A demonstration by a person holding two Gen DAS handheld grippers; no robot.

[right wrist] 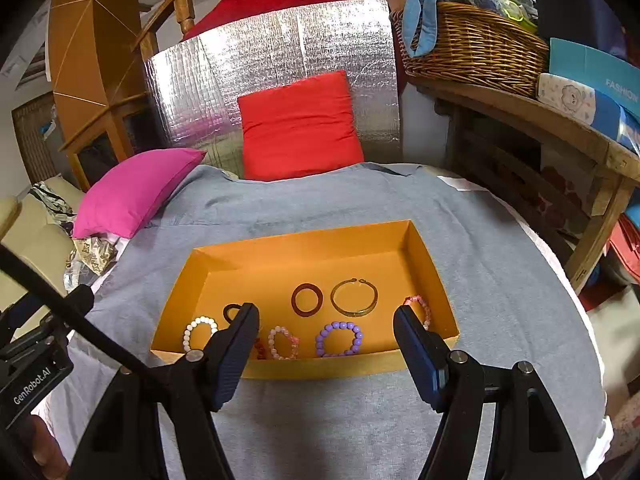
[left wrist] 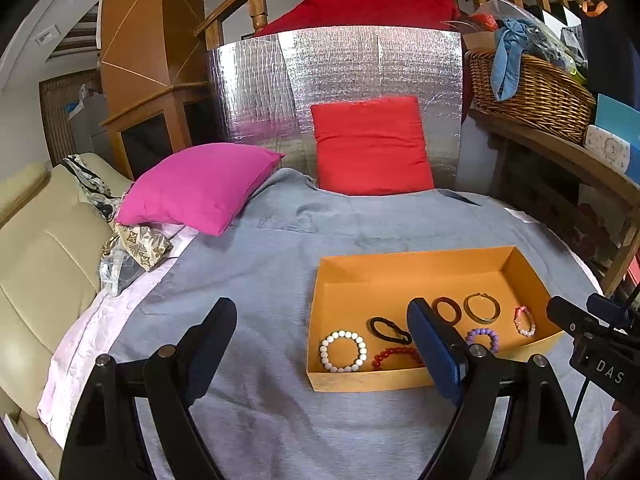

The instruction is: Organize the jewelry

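- My left tongs (left wrist: 320,344) hang released over the grey blanket (left wrist: 260,264) on the bed, nothing between the fingers.
- My right tongs (right wrist: 326,344) are also released, empty, just short of the near wall of the shallow orange cardboard box (right wrist: 320,366).
- In the left wrist view that box sits at about four o'clock from the picture's centre; in the right wrist view it lies dead ahead at six o'clock.
- All the jewelry I can see lies inside the box, on its floor.
- Near row: a white bead bracelet (right wrist: 199,333) at the left end, a red bead bracelet (left wrist: 394,356) partly hidden, a pale pink bead bracelet (right wrist: 283,343), a purple bead bracelet (right wrist: 339,339).
- Farther row: a black loop band (left wrist: 389,330), a dark brown ring bangle (right wrist: 307,299), an open gold metal cuff (right wrist: 354,297), a pink bead bracelet (right wrist: 420,308) by the right wall.
- A magenta cushion (right wrist: 136,190) lies at ten o'clock from the box, a red cushion (right wrist: 298,126) at twelve.
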